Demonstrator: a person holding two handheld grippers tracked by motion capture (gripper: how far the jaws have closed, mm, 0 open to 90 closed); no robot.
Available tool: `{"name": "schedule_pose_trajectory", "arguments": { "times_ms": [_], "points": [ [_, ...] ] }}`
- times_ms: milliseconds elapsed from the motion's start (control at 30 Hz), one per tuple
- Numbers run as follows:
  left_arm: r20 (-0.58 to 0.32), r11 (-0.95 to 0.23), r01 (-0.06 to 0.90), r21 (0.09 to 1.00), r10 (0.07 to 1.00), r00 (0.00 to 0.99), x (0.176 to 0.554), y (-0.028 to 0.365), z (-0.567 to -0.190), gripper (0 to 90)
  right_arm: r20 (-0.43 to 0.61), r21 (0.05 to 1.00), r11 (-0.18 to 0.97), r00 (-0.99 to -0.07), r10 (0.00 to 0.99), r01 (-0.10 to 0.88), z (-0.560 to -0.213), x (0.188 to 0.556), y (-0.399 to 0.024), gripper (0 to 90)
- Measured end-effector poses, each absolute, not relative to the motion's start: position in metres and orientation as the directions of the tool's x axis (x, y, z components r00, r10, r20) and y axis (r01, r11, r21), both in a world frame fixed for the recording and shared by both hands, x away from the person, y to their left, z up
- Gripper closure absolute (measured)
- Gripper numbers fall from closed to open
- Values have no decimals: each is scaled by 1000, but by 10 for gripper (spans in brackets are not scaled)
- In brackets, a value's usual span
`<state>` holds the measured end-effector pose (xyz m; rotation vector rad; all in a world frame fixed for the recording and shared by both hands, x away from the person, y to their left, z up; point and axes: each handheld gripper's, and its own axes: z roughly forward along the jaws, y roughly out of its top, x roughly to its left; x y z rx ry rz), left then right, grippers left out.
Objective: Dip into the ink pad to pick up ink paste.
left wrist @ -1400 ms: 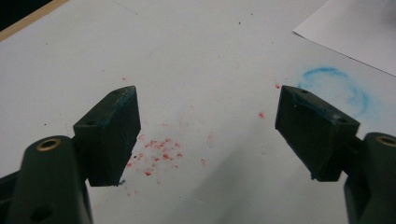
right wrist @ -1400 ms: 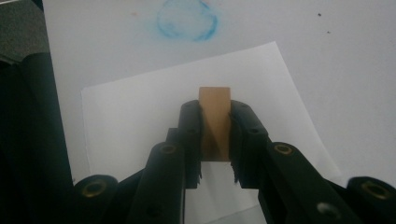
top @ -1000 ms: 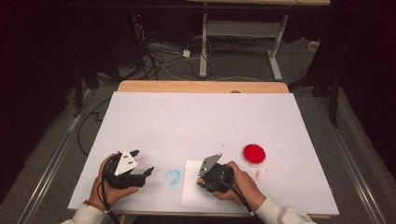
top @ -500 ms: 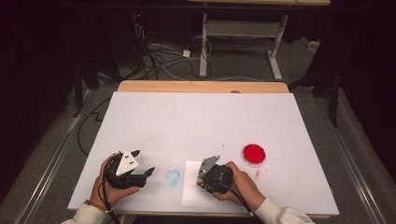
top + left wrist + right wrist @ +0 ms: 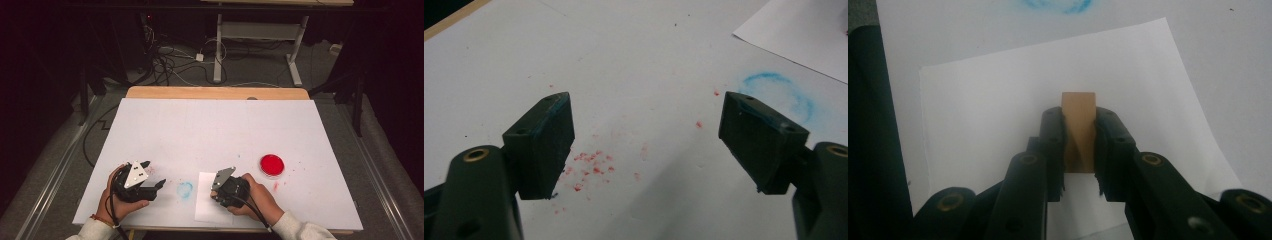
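Observation:
In the right gripper view my right gripper [image 5: 1079, 121] is shut on a small tan wooden block [image 5: 1078, 105], held upright just over a white paper sheet [image 5: 988, 100]. From above, that gripper [image 5: 216, 194] hovers at the sheet [image 5: 205, 207] near the table's front edge. My left gripper [image 5: 154, 174] rests at the front left with its jaws wide apart. Nothing lies between its jaws [image 5: 646, 135], and its pads [image 5: 549, 132] carry blue traces. A blue ring smudge [image 5: 185, 189] marks the table between the two grippers.
A round red dish [image 5: 272, 164] sits to the right of the sheet on the white table [image 5: 215, 125]. Red specks [image 5: 589, 167] dot the surface under the left gripper. A wooden strip [image 5: 215, 93] runs along the far edge; cables and desk legs lie beyond.

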<state>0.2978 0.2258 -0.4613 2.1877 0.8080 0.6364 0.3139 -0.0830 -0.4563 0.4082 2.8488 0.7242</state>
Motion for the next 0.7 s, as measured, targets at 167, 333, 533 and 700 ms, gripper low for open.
{"name": "schedule_pose_trajectory", "arguments": {
  "times_ms": [167,333,533,700],
  "points": [
    [193,-552,355,754,704,683,298,226,-462,214,-96,501,837,-947,307,220,-457,314,-84,760],
    [190,-550,358,755,705,684,299,227,-462,214,-91,494,840,-947,308,225,-457,315,-84,760],
    [183,-545,362,756,707,683,300,227,-462,214,-89,499,838,-948,304,222,-457,315,-85,760],
    [177,-542,365,757,708,684,302,228,-464,214,-91,496,840,-949,303,220,-457,315,-84,760]
  ]
}}
